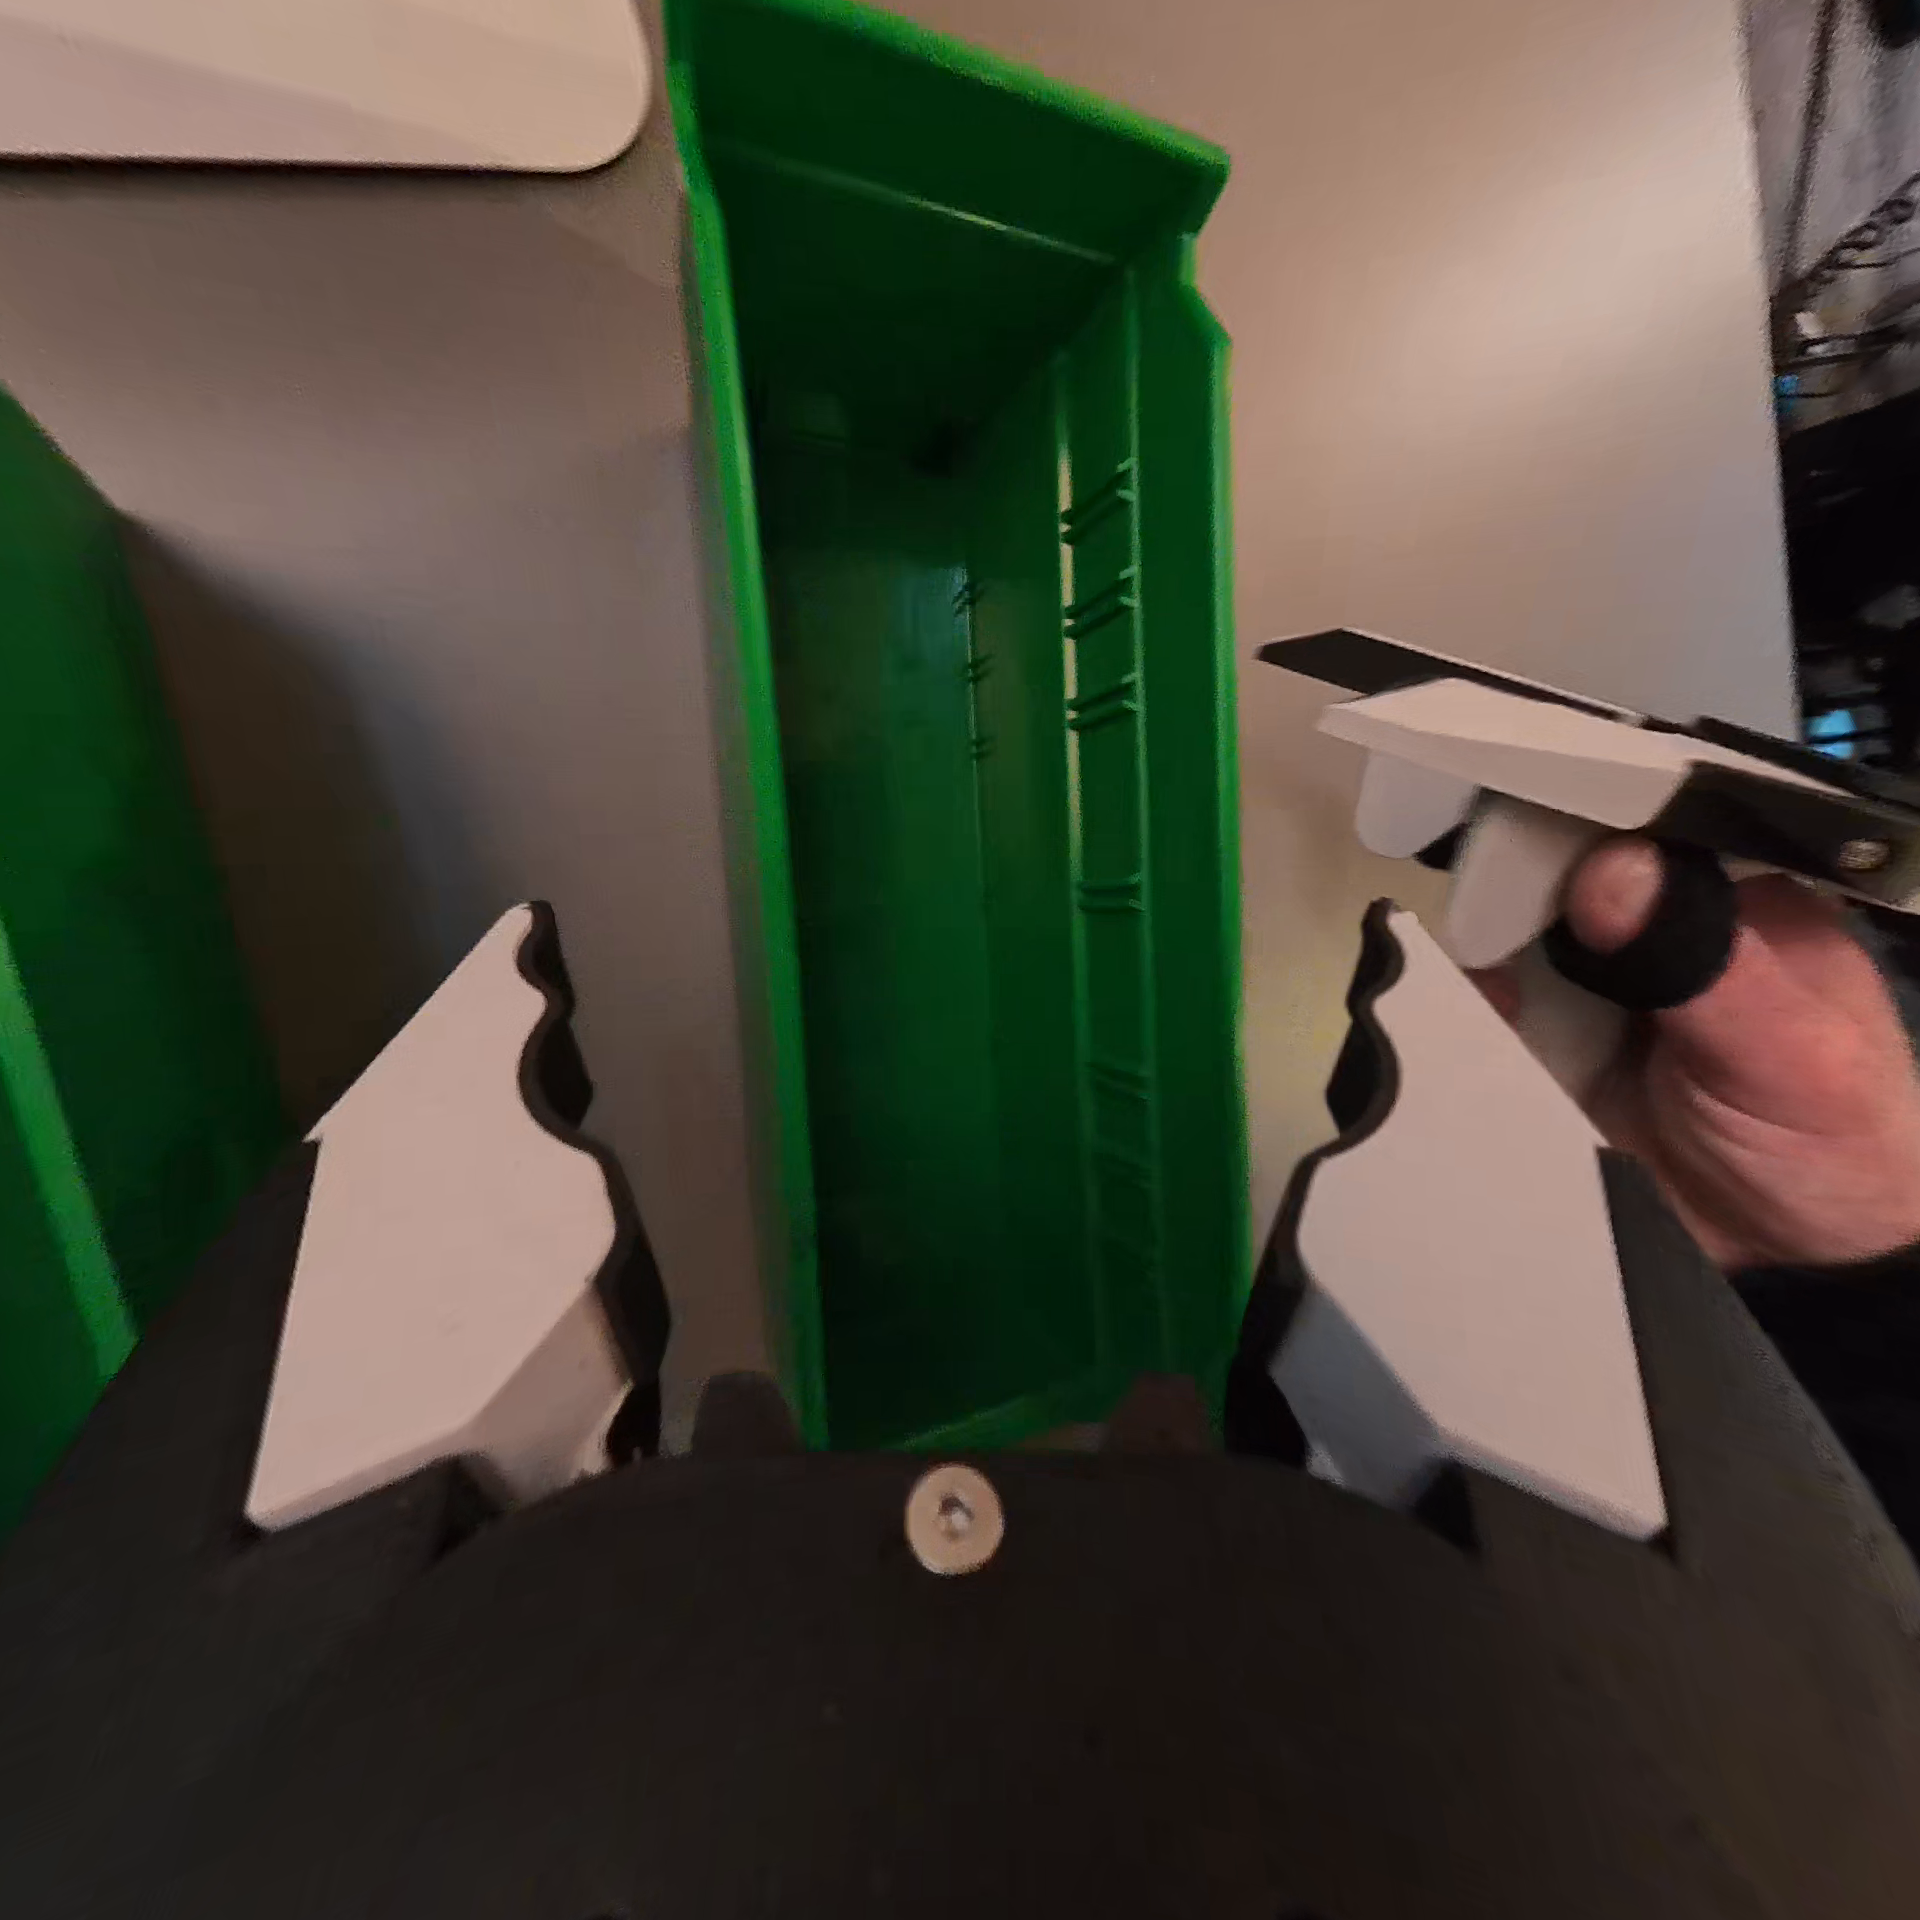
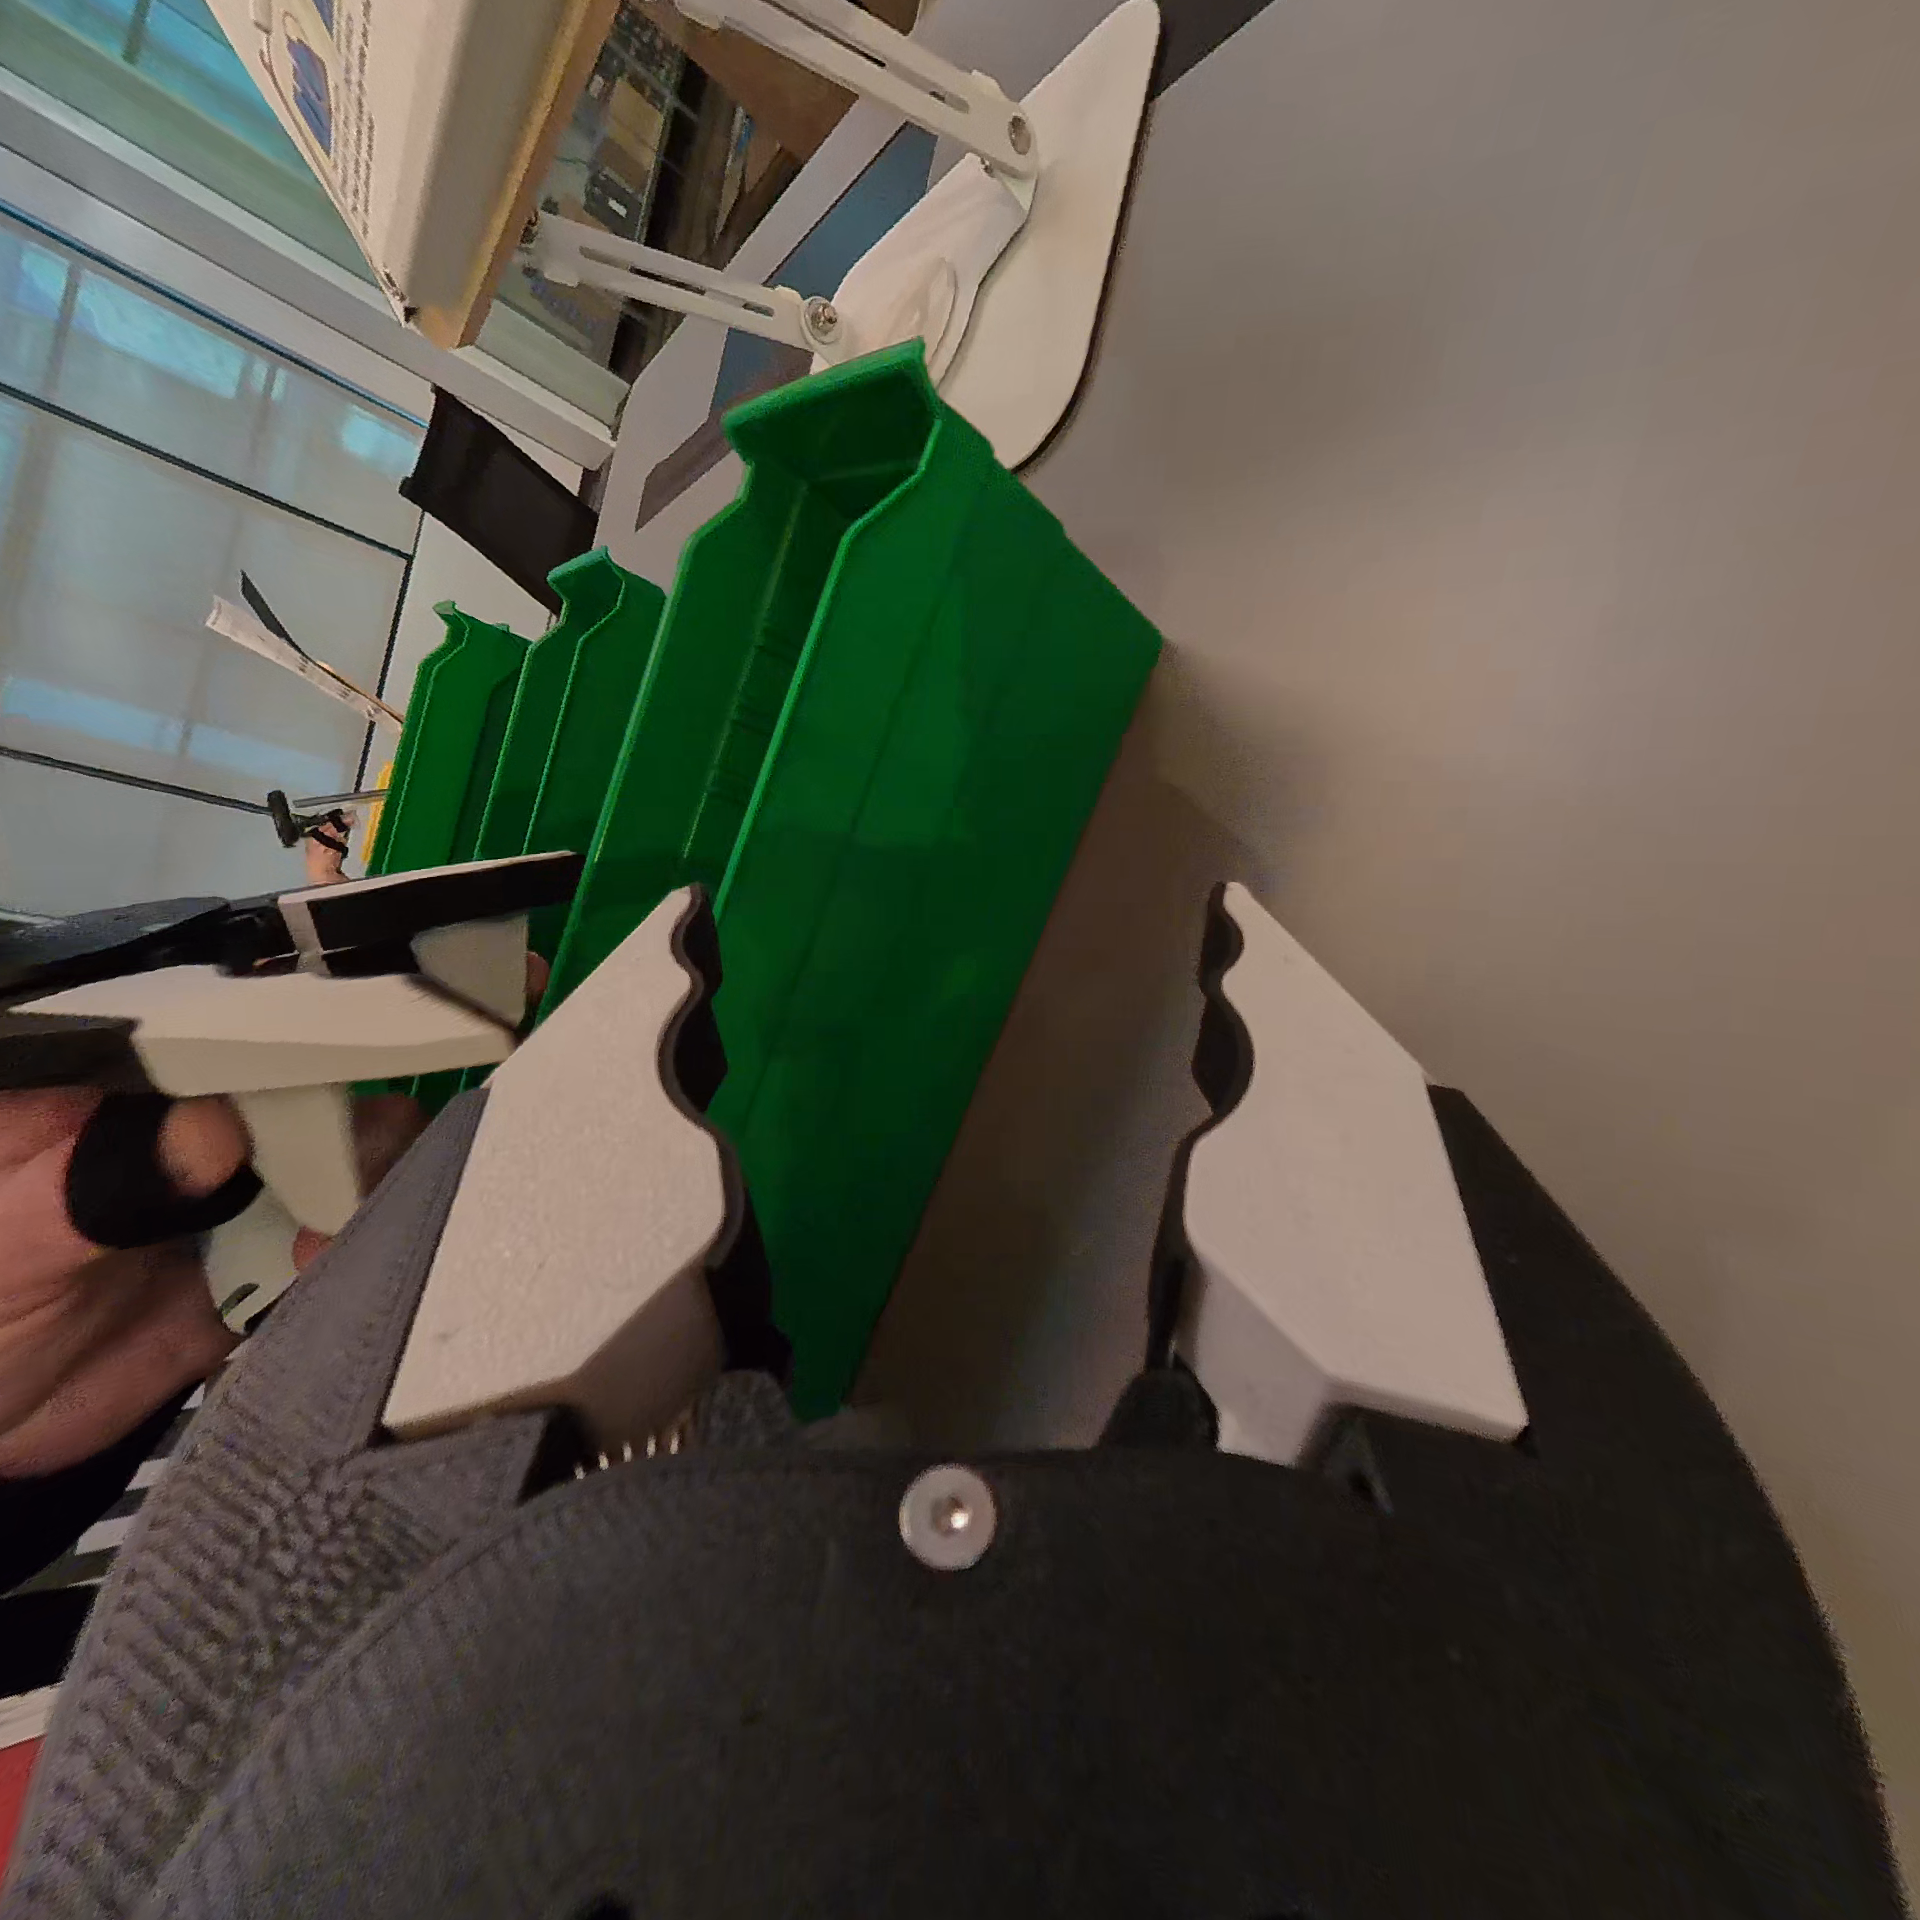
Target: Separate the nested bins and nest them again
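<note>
Three green bins stand apart in a row on the grey table (image 2: 1558, 520): a near one (image 2: 935, 831), a middle one (image 2: 582, 727) and a far one (image 2: 447, 727). My right gripper (image 2: 958, 896) is open and empty, with the near bin's side wall between its fingers, close to the left finger (image 2: 582, 1143). My left gripper (image 1: 958, 914) is open and empty, its fingers on either side of an open-topped green bin (image 1: 935, 831). Another green bin (image 1: 62, 831) shows at the left edge. Each gripper shows in the other view, right gripper (image 1: 1299, 686), left gripper (image 2: 540, 935).
A white stand base (image 1: 312, 83) lies on the table behind the bins; it also shows in the right wrist view (image 2: 1081, 260) with white arms that carry a board. A person's hand (image 1: 1714, 1091) holds the right gripper. Another hand (image 2: 83, 1330) holds the left gripper.
</note>
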Motion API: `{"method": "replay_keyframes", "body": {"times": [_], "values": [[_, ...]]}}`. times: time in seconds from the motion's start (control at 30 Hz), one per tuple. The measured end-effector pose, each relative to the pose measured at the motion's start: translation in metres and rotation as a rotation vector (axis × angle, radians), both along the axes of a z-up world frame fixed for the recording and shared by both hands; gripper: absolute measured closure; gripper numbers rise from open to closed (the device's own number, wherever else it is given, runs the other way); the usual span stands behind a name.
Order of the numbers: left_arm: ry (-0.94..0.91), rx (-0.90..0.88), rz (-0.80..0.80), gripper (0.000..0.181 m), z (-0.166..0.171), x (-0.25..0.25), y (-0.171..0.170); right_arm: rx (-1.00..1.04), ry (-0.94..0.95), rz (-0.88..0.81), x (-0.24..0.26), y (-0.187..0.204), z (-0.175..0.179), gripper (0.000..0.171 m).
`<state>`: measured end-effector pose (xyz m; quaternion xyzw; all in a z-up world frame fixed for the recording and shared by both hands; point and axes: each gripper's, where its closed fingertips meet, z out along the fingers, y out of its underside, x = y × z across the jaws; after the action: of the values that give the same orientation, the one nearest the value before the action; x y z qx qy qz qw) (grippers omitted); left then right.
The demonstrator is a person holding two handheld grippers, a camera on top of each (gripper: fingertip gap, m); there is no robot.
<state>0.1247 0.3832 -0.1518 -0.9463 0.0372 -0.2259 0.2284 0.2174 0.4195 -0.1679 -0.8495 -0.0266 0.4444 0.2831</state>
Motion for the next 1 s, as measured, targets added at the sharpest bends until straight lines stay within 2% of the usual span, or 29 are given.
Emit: {"method": "replay_keyframes", "body": {"times": [0.07,0.17,0.23,0.33,0.4,0.5,0.63,0.7,0.73,0.77,0.87,1.0], "values": [[-0.048,0.013,-0.017,0.037,0.013,0.005,-0.002,0.002,0.0,0.005,-0.001,0.001,0.001,0.079],[-0.057,0.123,-0.038,0.046,0.056,-0.009,-0.002,0.011,0.008,0.009,-0.001,0.003,0.005,0.079],[0.017,0.212,-0.016,0.05,0.083,-0.045,0.003,0.021,0.021,0.006,-0.001,0.004,0.012,0.078],[0.19,0.258,0.07,0.046,0.102,-0.134,0.011,0.039,0.003,0.02,-0.002,0.004,0.017,0.078],[0.345,0.225,0.103,0.048,0.097,-0.207,0.01,0.035,0.013,0.023,-0.003,0.005,0.017,0.078],[0.591,0.076,0.1,0.04,0.066,-0.311,-0.008,0.023,0.02,0.029,-0.006,0.005,0.014,0.078],[0.601,-0.147,0.118,0.036,0.015,-0.379,-0.04,0.02,0.012,0.051,-0.012,0.004,0.011,0.078],[0.53,-0.233,0.112,0.032,-0.004,-0.384,-0.052,0.017,0.012,0.059,-0.015,0.003,0.01,0.078],[0.459,-0.244,0.105,0.047,-0.007,-0.376,-0.054,0.016,0.012,0.062,-0.017,0.003,0.011,0.079],[0.436,-0.253,0.095,0.054,-0.008,-0.373,-0.056,0.016,0.011,0.063,-0.018,0.002,0.011,0.079],[0.446,-0.261,0.087,0.067,-0.006,-0.373,-0.056,0.013,0.014,0.062,-0.02,0.001,0.011,0.08],[0.465,-0.246,0.084,0.075,-0.003,-0.372,-0.056,0.011,0.016,0.059,-0.021,-0.001,0.011,0.08]]}}
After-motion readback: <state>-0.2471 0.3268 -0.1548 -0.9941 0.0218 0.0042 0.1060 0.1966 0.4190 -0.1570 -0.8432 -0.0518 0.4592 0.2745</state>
